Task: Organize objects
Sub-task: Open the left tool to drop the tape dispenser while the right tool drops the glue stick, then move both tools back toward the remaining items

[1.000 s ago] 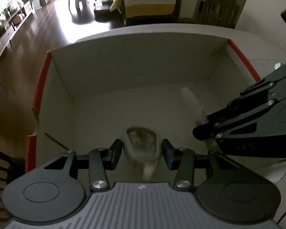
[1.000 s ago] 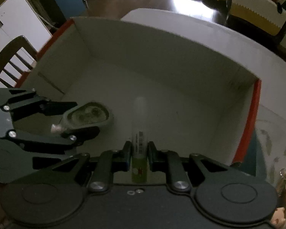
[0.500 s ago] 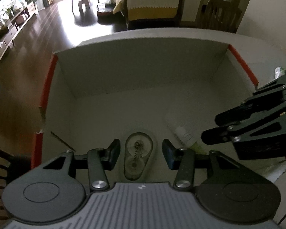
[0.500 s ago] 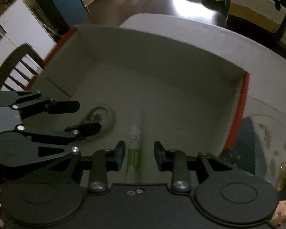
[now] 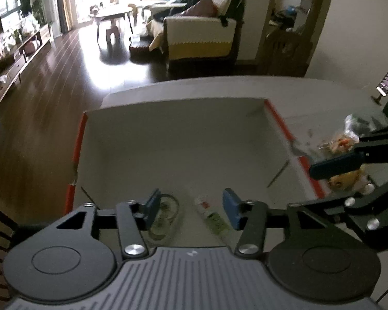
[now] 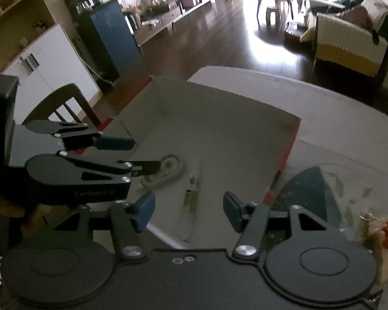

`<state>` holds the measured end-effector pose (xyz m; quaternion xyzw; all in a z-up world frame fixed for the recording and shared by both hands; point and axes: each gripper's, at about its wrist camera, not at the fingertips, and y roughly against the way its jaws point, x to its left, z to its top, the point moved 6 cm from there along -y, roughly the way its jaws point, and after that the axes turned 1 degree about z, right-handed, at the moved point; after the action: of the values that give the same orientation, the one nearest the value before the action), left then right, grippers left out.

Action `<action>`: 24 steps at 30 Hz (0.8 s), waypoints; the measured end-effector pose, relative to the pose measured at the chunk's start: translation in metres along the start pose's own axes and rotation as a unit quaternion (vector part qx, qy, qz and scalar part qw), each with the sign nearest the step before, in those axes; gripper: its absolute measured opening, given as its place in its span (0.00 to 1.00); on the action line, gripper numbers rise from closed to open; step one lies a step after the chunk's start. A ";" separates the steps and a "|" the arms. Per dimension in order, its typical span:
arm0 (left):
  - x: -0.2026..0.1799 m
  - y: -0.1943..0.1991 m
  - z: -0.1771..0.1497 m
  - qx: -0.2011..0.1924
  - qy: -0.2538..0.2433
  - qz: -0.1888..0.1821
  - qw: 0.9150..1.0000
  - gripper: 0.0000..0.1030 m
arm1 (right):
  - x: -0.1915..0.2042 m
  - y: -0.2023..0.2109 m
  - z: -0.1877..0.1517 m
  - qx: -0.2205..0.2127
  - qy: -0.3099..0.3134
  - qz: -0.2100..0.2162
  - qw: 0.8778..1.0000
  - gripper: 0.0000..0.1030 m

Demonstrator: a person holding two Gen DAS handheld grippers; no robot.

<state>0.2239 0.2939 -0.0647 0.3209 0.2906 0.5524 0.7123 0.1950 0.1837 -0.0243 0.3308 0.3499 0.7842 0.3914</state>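
A shallow white box with red edges (image 5: 279, 121) (image 6: 288, 144) sits on the table. On its floor near the front lie a pale oval correction-tape dispenser (image 5: 165, 217) (image 6: 168, 171) and a slim tube with a green and white label (image 5: 212, 217) (image 6: 191, 196), side by side. My left gripper (image 5: 191, 208) (image 6: 132, 152) hangs open above them, holding nothing. My right gripper (image 6: 188, 208) is open too, raised over the box's near edge; one of its fingers (image 5: 336, 165) shows at the right of the left wrist view.
Right of the box lie a dark blue mat (image 6: 310, 196), a clear bag of small things (image 5: 344, 142) (image 6: 380, 232) and a yellow toy (image 5: 346, 180). A phone on a stand (image 5: 386, 82) is at the far right. A wooden chair (image 6: 62, 103) stands left of the table.
Both grippers let go of their loads, opened wide and pulled up and back. The tape dispenser and the tube now rest on the box floor.
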 end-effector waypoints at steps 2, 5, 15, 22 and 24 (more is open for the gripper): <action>-0.009 0.008 0.002 -0.010 -0.004 -0.003 1.000 0.56 | -0.001 0.014 -0.006 -0.010 -0.002 -0.003 1.000 0.58; -0.022 0.019 -0.001 -0.017 -0.001 -0.011 1.000 0.56 | -0.002 0.027 -0.016 -0.028 -0.005 -0.006 1.000 0.65; -0.083 0.042 -0.020 -0.024 -0.012 -0.026 0.999 0.64 | -0.029 0.071 -0.063 -0.059 -0.034 -0.013 0.998 0.86; -0.127 0.047 -0.033 -0.023 0.008 -0.027 0.999 0.74 | -0.068 0.107 -0.105 -0.081 -0.042 -0.035 0.995 0.98; -0.139 0.047 -0.036 -0.023 0.016 -0.028 0.999 0.80 | -0.082 0.116 -0.121 -0.085 -0.039 -0.047 0.995 0.99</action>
<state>0.1373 0.1717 -0.0424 0.2871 0.2979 0.5444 0.7297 0.0937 0.0268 -0.0154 0.3099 0.2817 0.7784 0.4677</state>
